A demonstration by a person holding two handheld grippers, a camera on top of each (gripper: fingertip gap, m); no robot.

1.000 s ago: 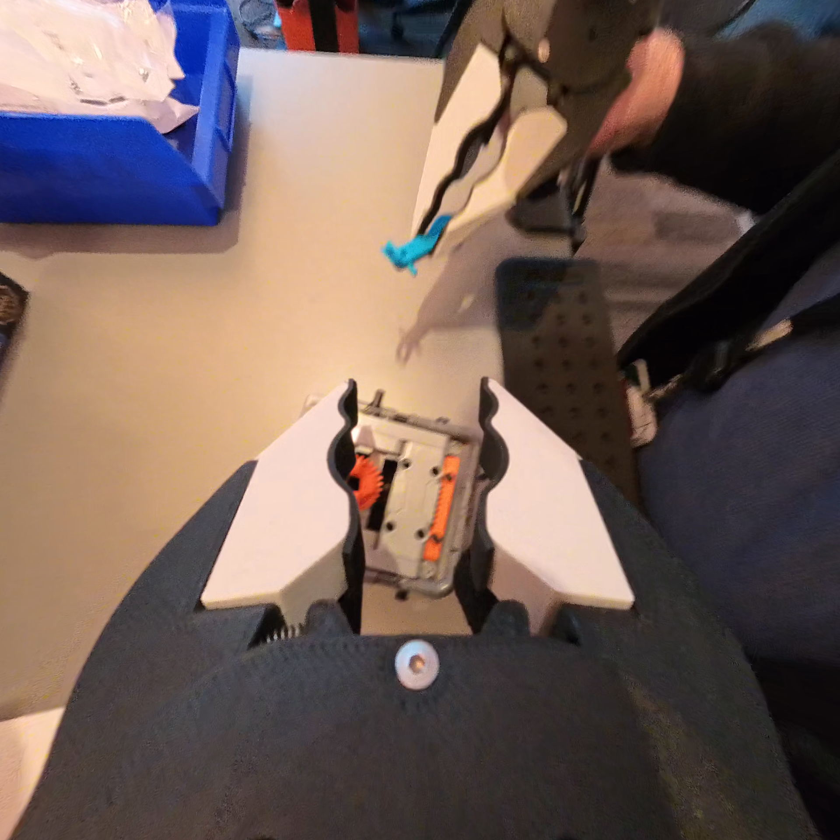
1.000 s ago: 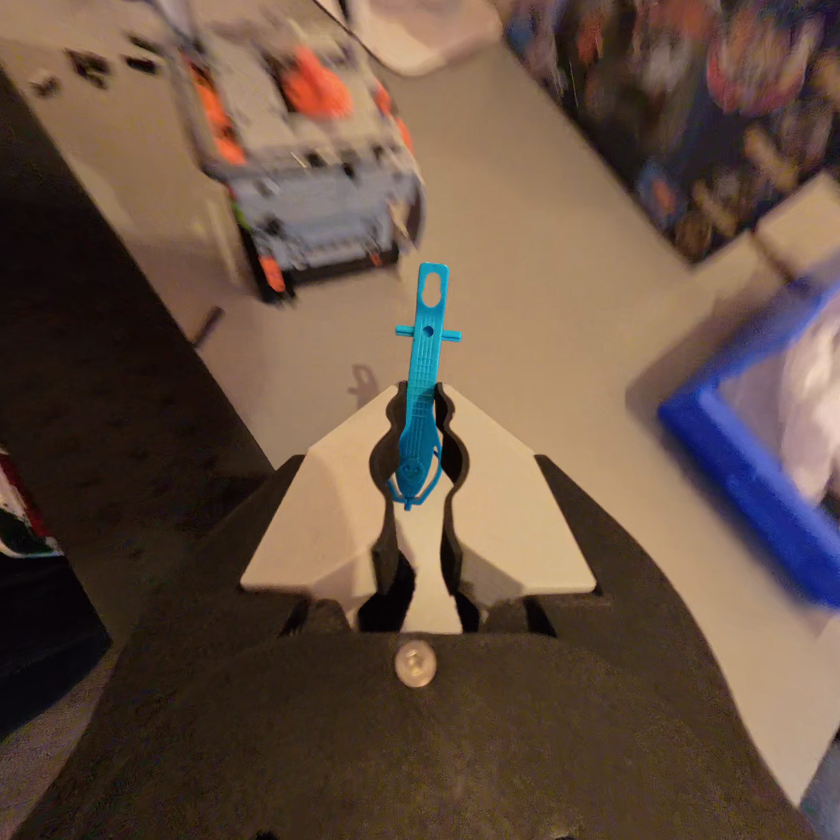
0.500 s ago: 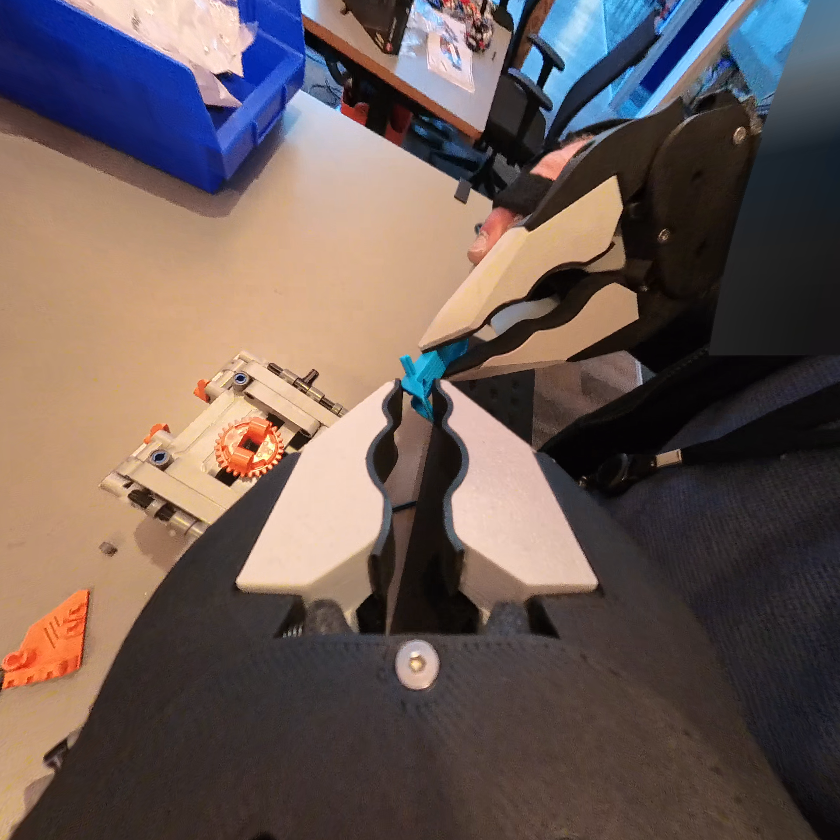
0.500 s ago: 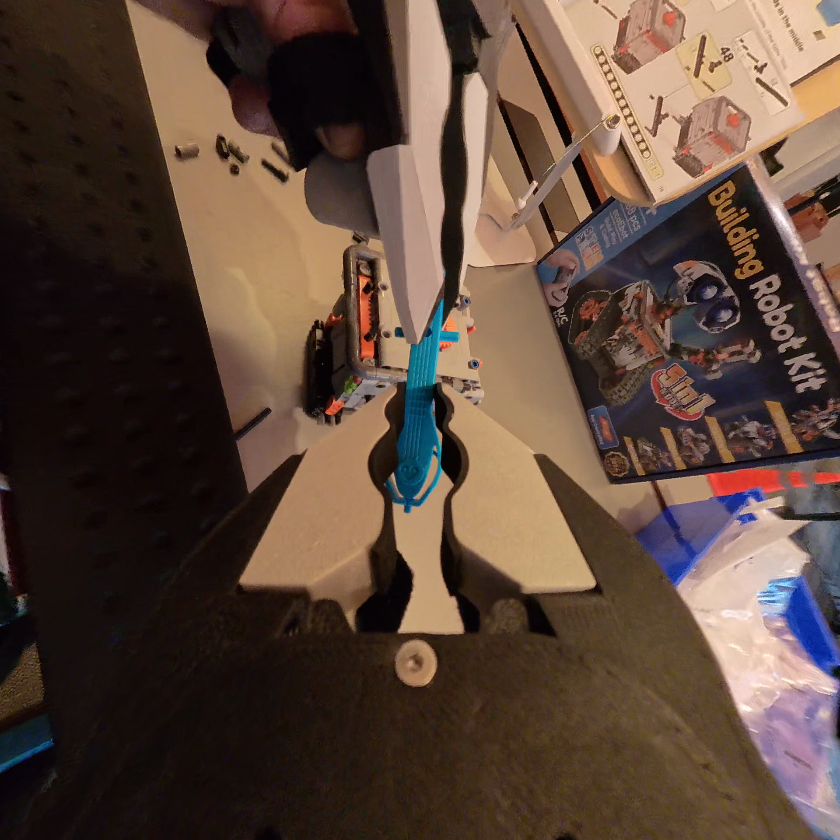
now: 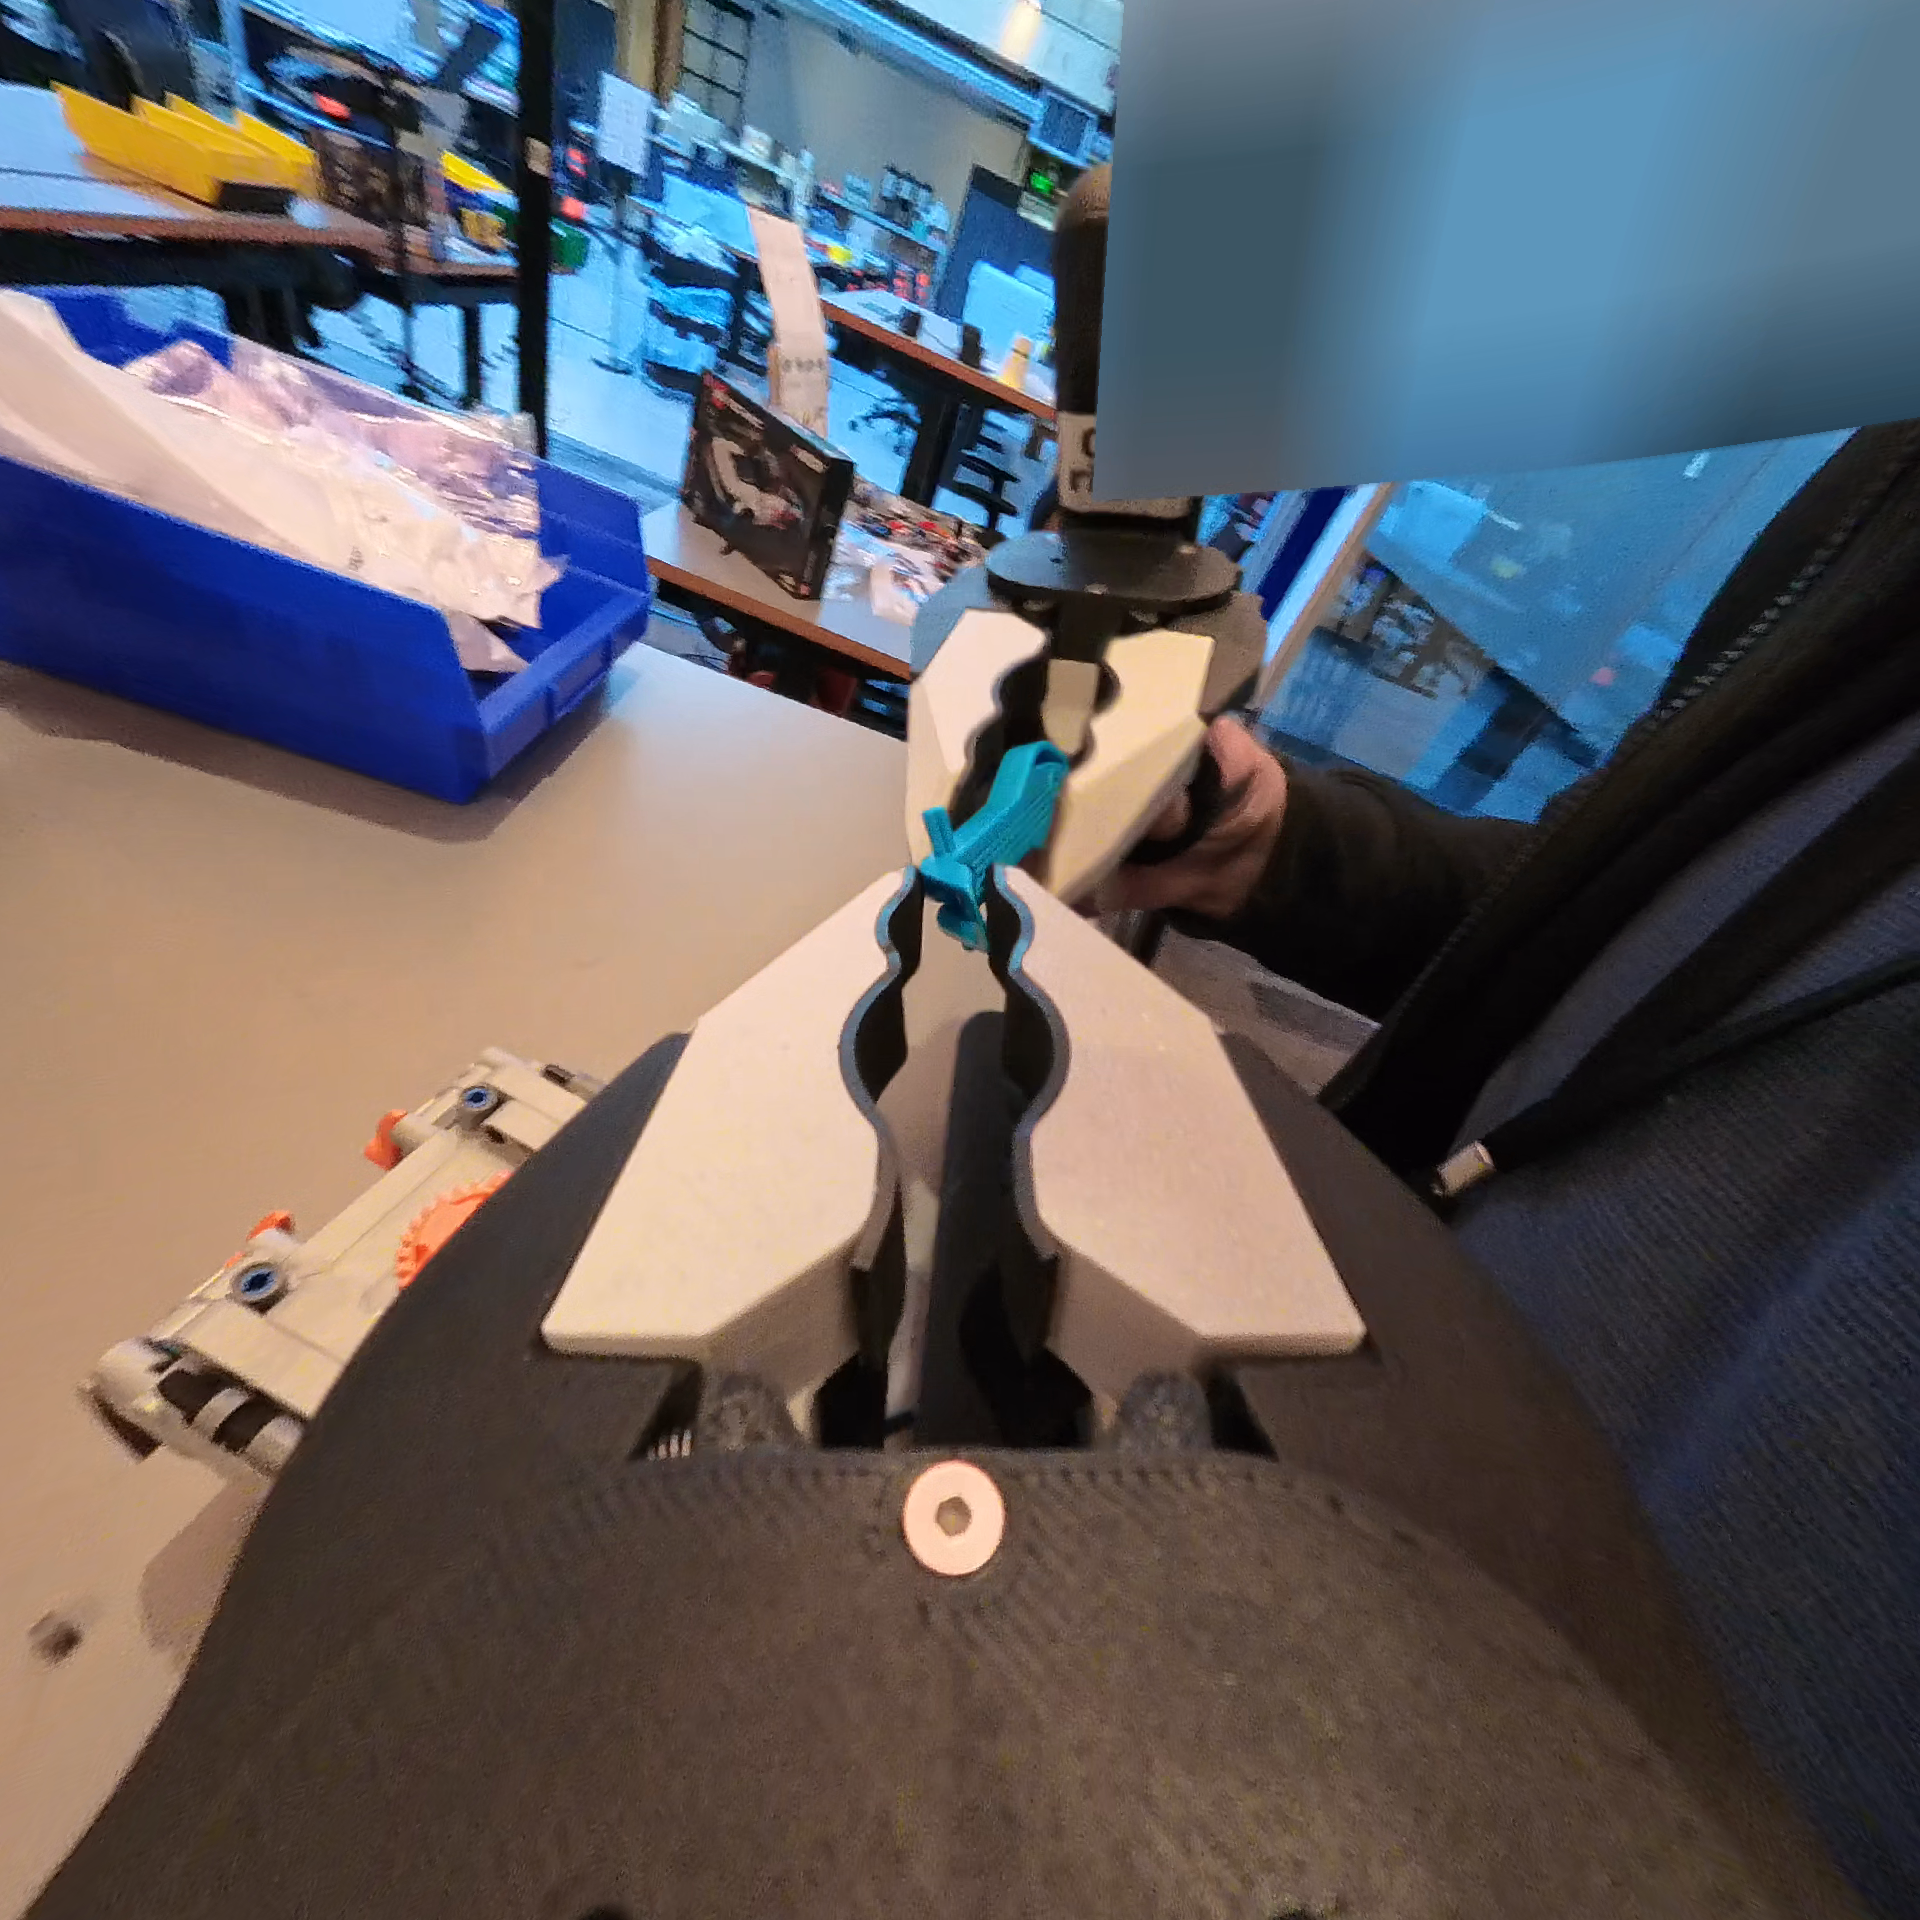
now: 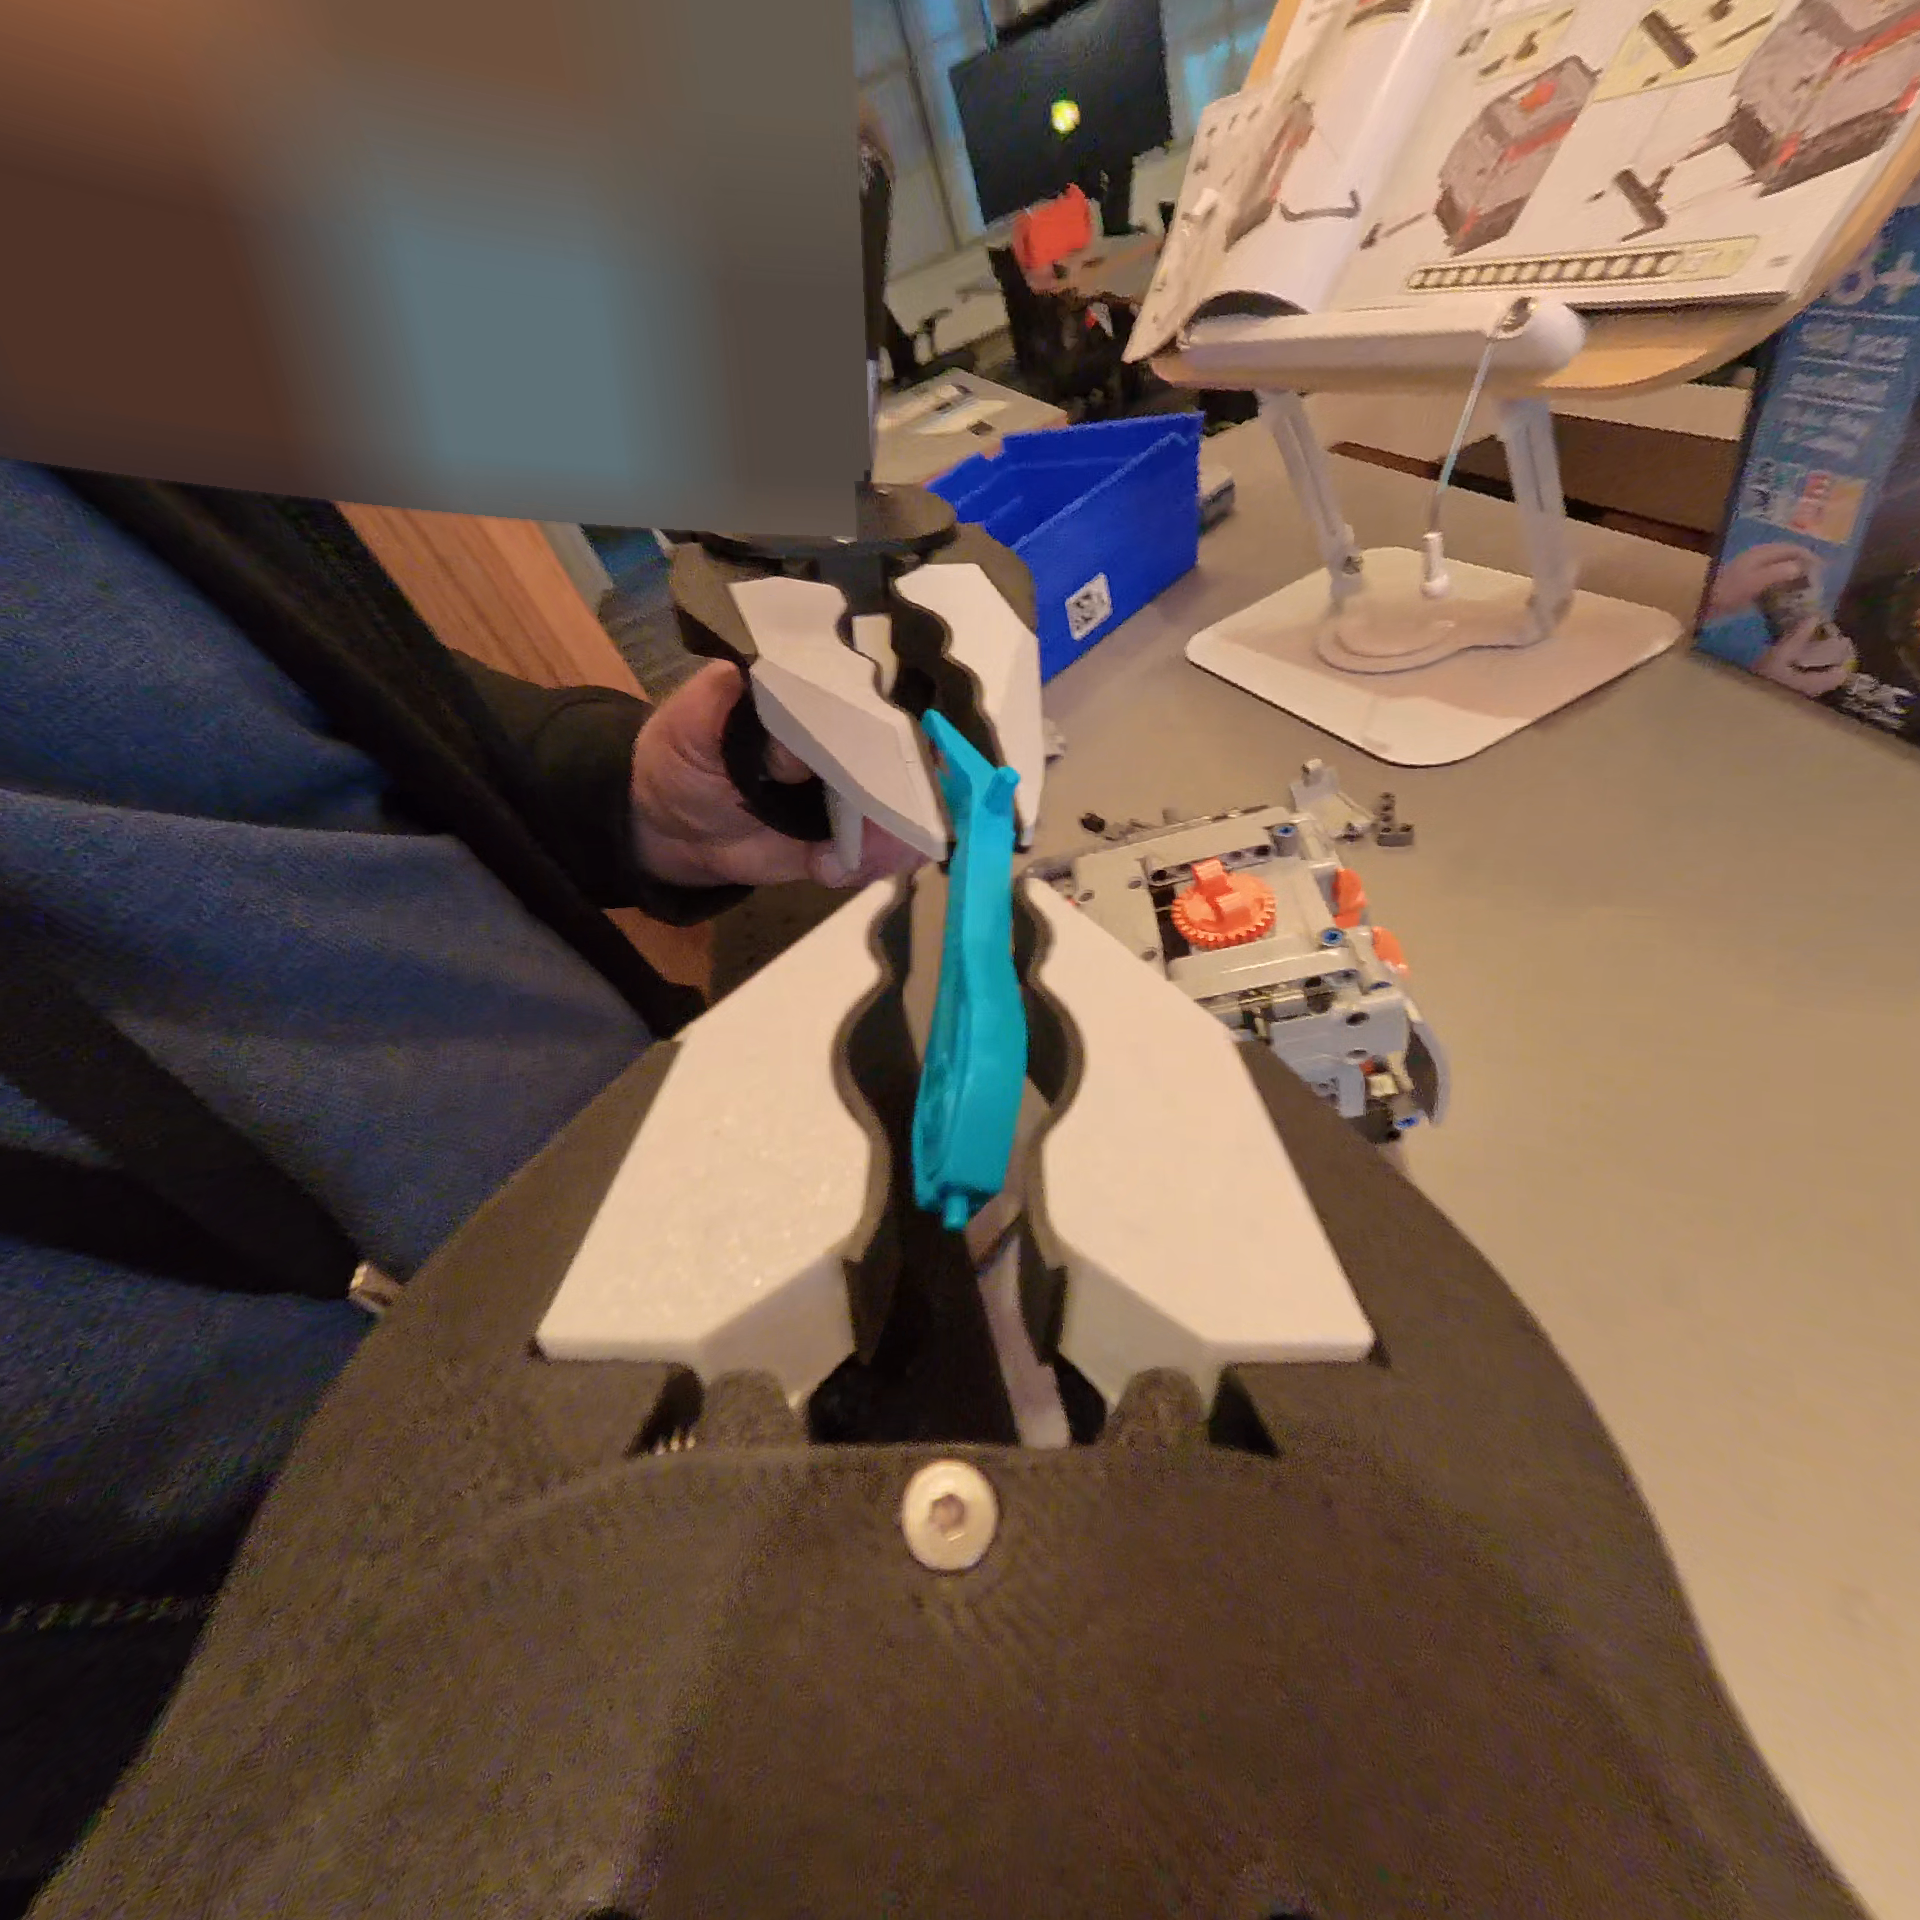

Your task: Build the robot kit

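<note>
The slim turquoise plastic lever tool (image 6: 971, 997) runs lengthwise between the two grippers, held above the grey table (image 6: 1662, 935). The right gripper (image 6: 961, 904) is clamped on its broad handle end. The left gripper (image 5: 951, 899) faces it tip to tip, its fingers drawn in on the tool's narrow far end, with the grey-and-orange brick model (image 6: 1268, 935) on the table below.

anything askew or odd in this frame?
The teal plastic tool sits tilted in the right gripper, and the left gripper pinches its far end too. The grey block model lies intact on the table.
</note>
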